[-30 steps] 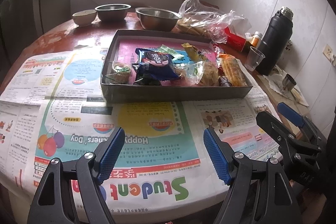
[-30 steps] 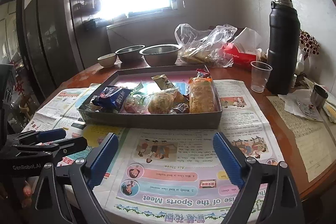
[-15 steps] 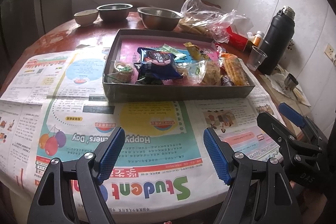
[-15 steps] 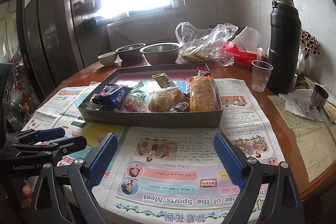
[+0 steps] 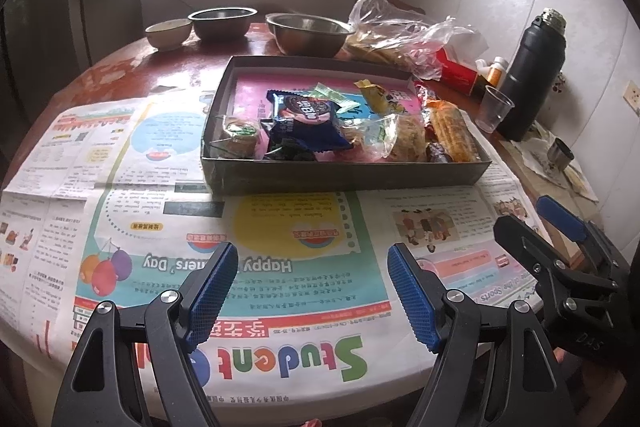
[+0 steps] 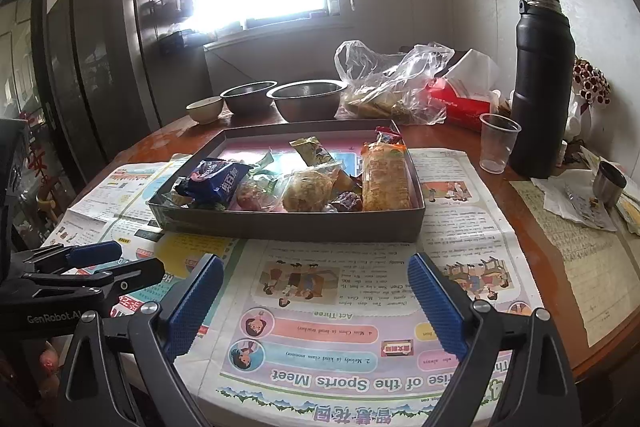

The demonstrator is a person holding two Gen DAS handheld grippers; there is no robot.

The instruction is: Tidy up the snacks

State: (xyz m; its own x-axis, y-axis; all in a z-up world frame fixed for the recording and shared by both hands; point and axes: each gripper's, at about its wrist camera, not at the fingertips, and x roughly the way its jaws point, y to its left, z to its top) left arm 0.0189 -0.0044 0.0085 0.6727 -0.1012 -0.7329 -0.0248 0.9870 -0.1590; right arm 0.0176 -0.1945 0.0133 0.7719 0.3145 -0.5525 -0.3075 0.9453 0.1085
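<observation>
A shallow grey cardboard box (image 5: pixel 344 177) (image 6: pixel 288 225) sits on newspaper on a round wooden table. It holds several wrapped snacks: a blue cookie pack (image 5: pixel 306 121) (image 6: pixel 218 179), a round green-wrapped cake (image 5: pixel 239 139), a clear-wrapped bun (image 5: pixel 404 137) (image 6: pixel 308 187) and a long orange cracker pack (image 5: pixel 450 131) (image 6: pixel 386 175). My left gripper (image 5: pixel 312 291) is open and empty above the newspaper in front of the box. My right gripper (image 6: pixel 316 301) is open and empty, to the right of the left one.
Behind the box stand two steel bowls (image 5: pixel 306 33) (image 5: pixel 223 23), a small ceramic bowl (image 5: pixel 168 33) and a plastic bag of food (image 6: pixel 390 87). At the right are a black thermos (image 6: pixel 540 83), a clear plastic cup (image 6: pixel 498 143), a red tissue box (image 6: pixel 460 103) and a small steel cup (image 6: pixel 608 183).
Both grippers have drifted very slightly; the box sits a little higher in the left view. Both stay open and empty.
</observation>
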